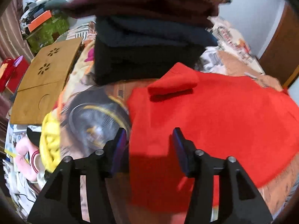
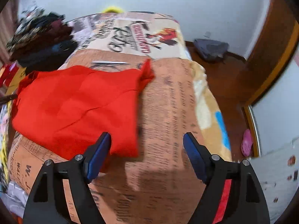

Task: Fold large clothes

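A red garment point(image 1: 214, 112) lies spread on the printed bed cover, its collar or sleeve end folded over near its top edge. In the left wrist view my left gripper point(image 1: 149, 136) hovers above the garment's left edge with its jaws apart and no cloth pinched between the pads. The right wrist view shows the same red garment point(image 2: 74, 104) lying flat to the left. There my right gripper point(image 2: 147, 140) stands wide open over its lower right corner, with the left pad beside the cloth and the right pad over the bare cover.
A tall stack of folded dark clothes point(image 1: 149, 37) stands just behind the garment. A wooden lap desk point(image 1: 46, 80) lies at the left and a yellow knit item point(image 1: 50, 140) near the bed edge. Wooden floor, a door frame point(image 2: 271, 56) and a pink slipper point(image 2: 246, 142) are right of the bed.
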A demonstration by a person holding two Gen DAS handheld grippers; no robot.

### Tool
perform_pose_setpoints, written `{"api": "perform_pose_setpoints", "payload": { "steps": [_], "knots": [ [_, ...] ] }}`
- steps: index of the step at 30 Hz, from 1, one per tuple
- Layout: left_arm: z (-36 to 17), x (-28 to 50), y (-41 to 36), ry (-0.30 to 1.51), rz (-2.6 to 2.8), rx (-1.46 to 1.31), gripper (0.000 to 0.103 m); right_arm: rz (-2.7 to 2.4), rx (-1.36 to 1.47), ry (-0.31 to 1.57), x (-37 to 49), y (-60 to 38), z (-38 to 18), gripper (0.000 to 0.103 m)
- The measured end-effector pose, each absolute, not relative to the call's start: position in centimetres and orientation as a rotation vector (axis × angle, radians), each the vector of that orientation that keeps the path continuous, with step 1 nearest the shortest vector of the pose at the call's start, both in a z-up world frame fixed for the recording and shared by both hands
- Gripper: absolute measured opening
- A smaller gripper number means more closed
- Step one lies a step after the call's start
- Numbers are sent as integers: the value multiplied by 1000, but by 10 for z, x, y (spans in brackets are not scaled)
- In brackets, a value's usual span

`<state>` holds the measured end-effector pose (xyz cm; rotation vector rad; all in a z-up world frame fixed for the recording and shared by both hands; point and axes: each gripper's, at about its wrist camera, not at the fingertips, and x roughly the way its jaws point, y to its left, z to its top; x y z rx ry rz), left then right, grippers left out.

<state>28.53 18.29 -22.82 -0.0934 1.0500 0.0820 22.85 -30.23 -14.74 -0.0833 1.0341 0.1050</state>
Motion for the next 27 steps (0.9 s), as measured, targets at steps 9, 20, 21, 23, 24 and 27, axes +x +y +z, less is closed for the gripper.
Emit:
{"api": "perform_pose_setpoints", "payload": {
  "steps": [9,20,21,23,24,27],
  "knots": [
    [-240,338,229,1038,269,-265,51,36,-81,1029,236,-309,-141,77],
    [-185,261,205,939,244,-95,57,210,-48,901,242,-257,-107,77],
    [-179,253,202,925,237,-98,58,230,-45,890,242,-250,-105,77],
    [-167,233,195,891,220,-113,62,277,-38,870,242,-234,-101,77],
    [-165,227,193,882,214,-113,63,297,-34,865,242,-227,-100,77],
    [-154,203,181,853,201,-96,66,359,-33,862,242,-204,-102,77]
  ]
}}
